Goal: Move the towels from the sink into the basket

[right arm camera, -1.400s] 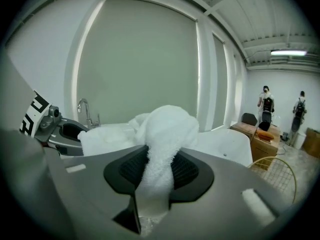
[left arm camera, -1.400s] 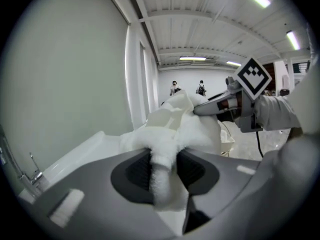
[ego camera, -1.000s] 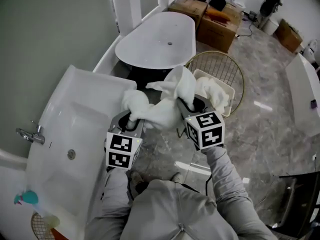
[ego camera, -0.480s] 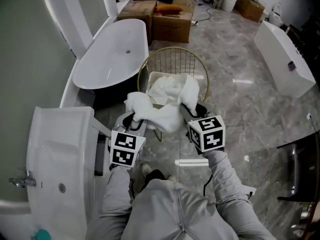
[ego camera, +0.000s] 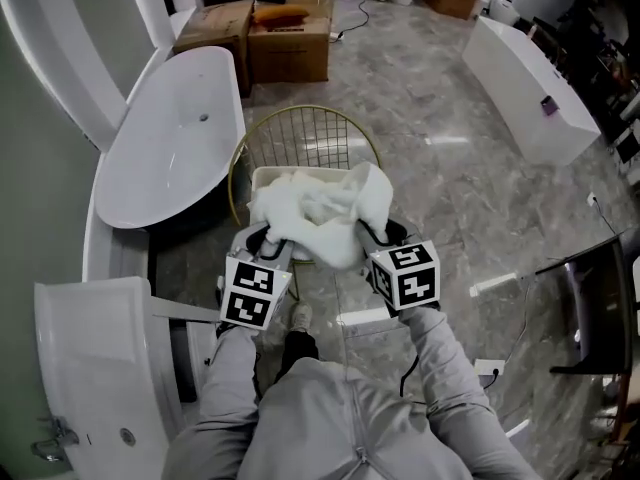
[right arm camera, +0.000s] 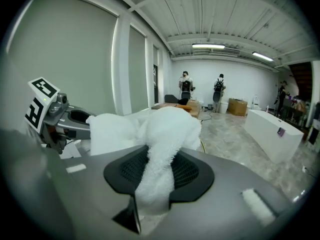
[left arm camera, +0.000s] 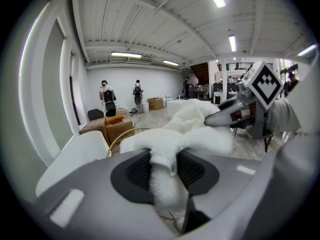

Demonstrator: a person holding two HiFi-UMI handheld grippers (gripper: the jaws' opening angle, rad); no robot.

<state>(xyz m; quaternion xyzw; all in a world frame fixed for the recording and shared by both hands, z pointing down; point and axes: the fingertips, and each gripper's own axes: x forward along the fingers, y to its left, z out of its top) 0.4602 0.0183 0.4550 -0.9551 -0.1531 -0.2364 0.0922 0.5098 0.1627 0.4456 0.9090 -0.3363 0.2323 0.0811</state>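
A white towel [ego camera: 318, 214] hangs bunched between my two grippers, just over the near rim of the round gold wire basket [ego camera: 306, 138]. My left gripper [ego camera: 268, 240] is shut on the towel's left end [left arm camera: 162, 156]. My right gripper [ego camera: 372, 230] is shut on its right end [right arm camera: 159, 170]. More white towel [ego camera: 285, 178] lies inside the basket's pale liner. The white sink [ego camera: 92, 368] sits at the lower left of the head view, behind my left arm. In the left gripper view the right gripper [left arm camera: 235, 113] shows across the towel.
A white freestanding bathtub [ego camera: 170, 138] stands left of the basket. Cardboard boxes [ego camera: 272, 30] sit beyond it. A long white counter [ego camera: 525, 93] is at the upper right and a dark chair [ego camera: 595, 313] at the right edge. The floor is grey marble tile [ego camera: 440, 198].
Both grippers have carried the towel away from the sink and over to the basket. The view has swung with them, so the sink now lies at the lower left.
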